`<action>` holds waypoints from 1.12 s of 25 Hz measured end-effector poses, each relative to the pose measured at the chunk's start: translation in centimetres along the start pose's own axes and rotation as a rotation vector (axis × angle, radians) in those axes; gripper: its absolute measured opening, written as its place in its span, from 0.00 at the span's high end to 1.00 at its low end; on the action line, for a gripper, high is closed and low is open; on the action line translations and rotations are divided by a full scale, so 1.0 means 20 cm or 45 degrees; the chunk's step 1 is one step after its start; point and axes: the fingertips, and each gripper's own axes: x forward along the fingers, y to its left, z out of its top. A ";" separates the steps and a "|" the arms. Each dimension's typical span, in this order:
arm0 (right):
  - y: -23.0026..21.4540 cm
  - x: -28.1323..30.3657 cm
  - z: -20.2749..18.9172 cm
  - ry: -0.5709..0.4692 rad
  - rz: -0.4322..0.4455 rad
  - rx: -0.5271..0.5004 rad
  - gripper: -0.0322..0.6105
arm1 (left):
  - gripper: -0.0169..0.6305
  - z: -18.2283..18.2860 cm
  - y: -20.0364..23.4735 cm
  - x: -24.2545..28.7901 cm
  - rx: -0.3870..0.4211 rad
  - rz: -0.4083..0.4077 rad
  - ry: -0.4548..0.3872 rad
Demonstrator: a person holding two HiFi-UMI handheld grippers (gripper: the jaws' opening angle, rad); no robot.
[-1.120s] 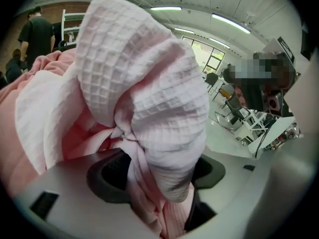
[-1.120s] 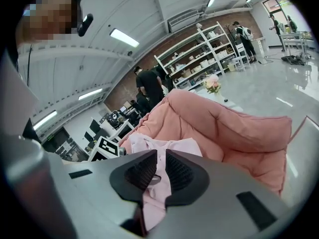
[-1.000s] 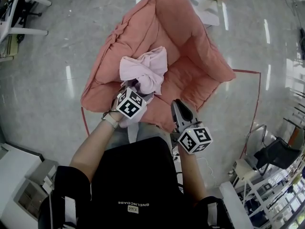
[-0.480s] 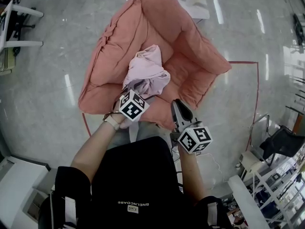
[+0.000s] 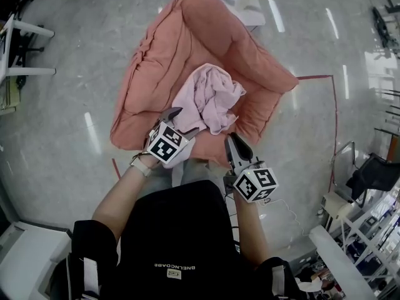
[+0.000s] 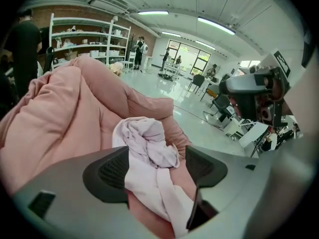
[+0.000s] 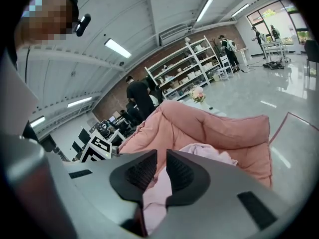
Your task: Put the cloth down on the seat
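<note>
Cloth on pink seat; left gripper open wide around it, right gripper closed, empty.

Left gripper agape, right gripper closed.

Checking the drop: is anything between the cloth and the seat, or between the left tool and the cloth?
Nothing visible. The cloth lies bunched directly on the seat, with no other object under or around it. The left tool is open right at the cloth's near edge, and a trailing fold runs between its jaws.
</note>
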 end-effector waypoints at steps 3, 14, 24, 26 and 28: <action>0.08 -0.04 -0.01 -0.030 -0.014 -0.007 0.84 | 0.45 0.01 -0.03 -0.12 0.023 -0.016 -0.044; 0.45 -0.16 0.02 -0.168 -0.025 -0.079 0.84 | 0.45 0.19 -0.16 -0.70 0.112 -0.049 -0.303; 0.95 -0.21 0.14 -0.312 0.083 -0.271 0.84 | 0.45 0.21 -0.14 -1.27 0.154 0.056 -0.538; 1.05 -0.22 0.16 -0.336 0.121 -0.301 0.84 | 0.45 0.21 -0.14 -1.38 0.144 0.078 -0.589; 1.14 -0.22 0.18 -0.357 0.156 -0.335 0.84 | 0.45 0.21 -0.12 -1.51 0.128 0.108 -0.651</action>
